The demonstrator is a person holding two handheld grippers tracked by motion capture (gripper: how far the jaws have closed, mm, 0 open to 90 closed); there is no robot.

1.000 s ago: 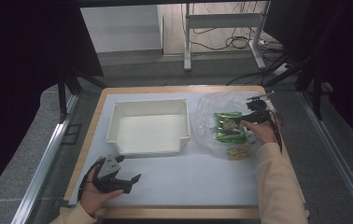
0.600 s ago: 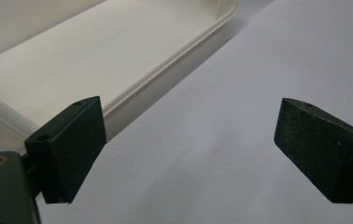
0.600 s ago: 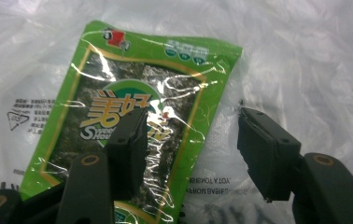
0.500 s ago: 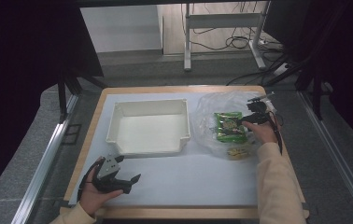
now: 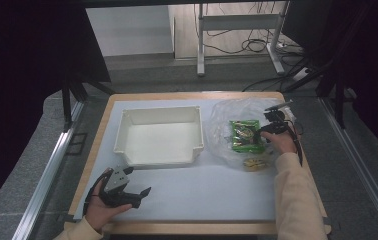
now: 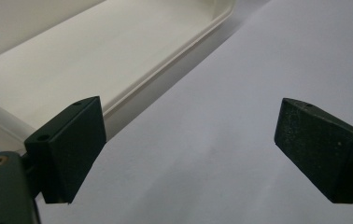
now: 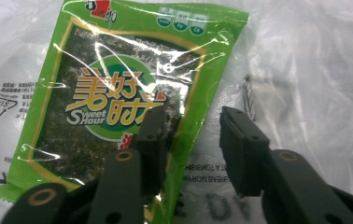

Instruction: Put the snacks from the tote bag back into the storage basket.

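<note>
A: Obs. 1, your right claw (image 7: 191, 140). It sits over the green seaweed packet (image 7: 118, 98), which lies inside the clear plastic bag (image 7: 314, 84) on the right of the table (image 5: 297, 220). Jaws have just been closing; the packet's right edge stands between them, one jaw lying across the packet's face, the other out over bare bag film. I cannot see the pads pressing yet, so I log it as part-spread, nothing pinched

B: And from above?

A: In the high view your right claw (image 5: 269, 131) is at the packet's (image 5: 246, 136) right edge, with a small yellowish packet (image 5: 255, 162) lying in the same bag (image 5: 227, 112), nearer you

B: Obs. 2, the left?

A: Your left claw (image 6: 184, 149) is spread wide with nothing between the jaws, low over the white mat (image 6: 240, 93), near the rim of the white tray (image 6: 72, 65). High view puts it (image 5: 134, 192) at the near left of the table, tray (image 5: 159, 157) mid-table, well apart from the bag
</note>
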